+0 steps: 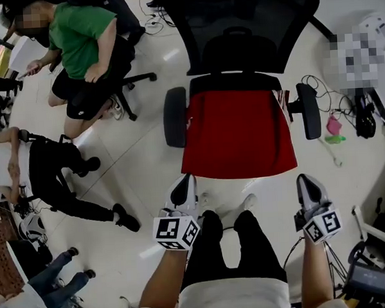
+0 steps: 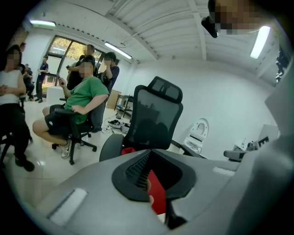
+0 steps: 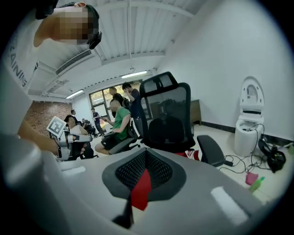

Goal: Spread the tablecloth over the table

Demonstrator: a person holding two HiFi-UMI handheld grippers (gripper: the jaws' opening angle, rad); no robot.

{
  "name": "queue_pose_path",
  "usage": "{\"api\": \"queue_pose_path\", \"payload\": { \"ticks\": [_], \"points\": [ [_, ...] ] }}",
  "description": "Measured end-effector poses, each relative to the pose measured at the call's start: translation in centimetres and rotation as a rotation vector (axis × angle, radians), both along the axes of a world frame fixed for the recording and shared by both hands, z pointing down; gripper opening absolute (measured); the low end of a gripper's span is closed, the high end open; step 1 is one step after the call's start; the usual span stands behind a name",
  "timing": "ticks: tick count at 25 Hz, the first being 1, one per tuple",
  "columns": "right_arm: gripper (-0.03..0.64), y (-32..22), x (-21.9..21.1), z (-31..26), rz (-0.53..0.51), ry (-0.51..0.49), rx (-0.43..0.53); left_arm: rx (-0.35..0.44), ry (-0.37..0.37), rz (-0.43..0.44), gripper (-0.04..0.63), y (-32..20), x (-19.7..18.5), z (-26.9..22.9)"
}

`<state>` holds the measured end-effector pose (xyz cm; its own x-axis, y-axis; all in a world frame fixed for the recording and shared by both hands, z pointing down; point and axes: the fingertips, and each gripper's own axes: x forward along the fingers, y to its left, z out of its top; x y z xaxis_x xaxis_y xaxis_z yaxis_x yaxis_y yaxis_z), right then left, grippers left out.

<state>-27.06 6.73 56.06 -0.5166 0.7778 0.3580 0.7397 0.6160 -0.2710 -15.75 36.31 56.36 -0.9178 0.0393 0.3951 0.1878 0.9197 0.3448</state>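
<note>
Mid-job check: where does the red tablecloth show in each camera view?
Head view: red tablecloth at centre, draped over the seat of the black mesh-back office chair.
Left gripper view: red strip low centre, clamped in the left gripper.
Right gripper view: red strip low centre, clamped in the right gripper.
Shared landmark: that chair, beyond the cloth in every view.

A black mesh-backed office chair (image 1: 237, 25) stands on the pale floor (image 1: 149, 178) — a red tablecloth (image 1: 238, 131) lies over its seat, between the two armrests.
</note>
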Motion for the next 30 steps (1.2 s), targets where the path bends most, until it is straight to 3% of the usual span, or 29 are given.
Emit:
{"api": "queue_pose_path", "payload": {
  "ticks": [10, 15, 17, 23, 27, 30],
  "points": [
    [0.008, -2.7, 3.0, 17.9, 0.062, 0.210, 0.019, 0.169, 0.174, -0.077, 0.008, -1.5, 2.6, 19.0],
    [0.008, -3.1, 3.5, 24.0, 0.072, 0.247, 0.049, 0.147, 0.283, -0.062, 0.008, -1.9, 4.3, 26.9],
    [0.008, -3.2, 4.2, 25.8, 0.071, 0.265, 0.061, 0.175, 0.317, -0.056, 0.008, -2.4, 4.8, 29.6],
    [0.008, -2.8, 5.6, 29.1, 0.049, 0.298, 0.076, 0.413, 0.315, -0.128, 0.017, -2.3, 5.8, 35.0],
    [0.008, -3.2, 6.6, 31.0, 0.046, 0.314, 0.090, 0.561, 0.277, -0.164, 0.105, -1.9, 6.5, 36.9],
    [0.008, -3.3, 7.1, 32.1, 0.041, 0.321, 0.097, 0.753, 0.194, -0.164, 0.157, -1.9, 5.7, 37.5]
  ]
}}
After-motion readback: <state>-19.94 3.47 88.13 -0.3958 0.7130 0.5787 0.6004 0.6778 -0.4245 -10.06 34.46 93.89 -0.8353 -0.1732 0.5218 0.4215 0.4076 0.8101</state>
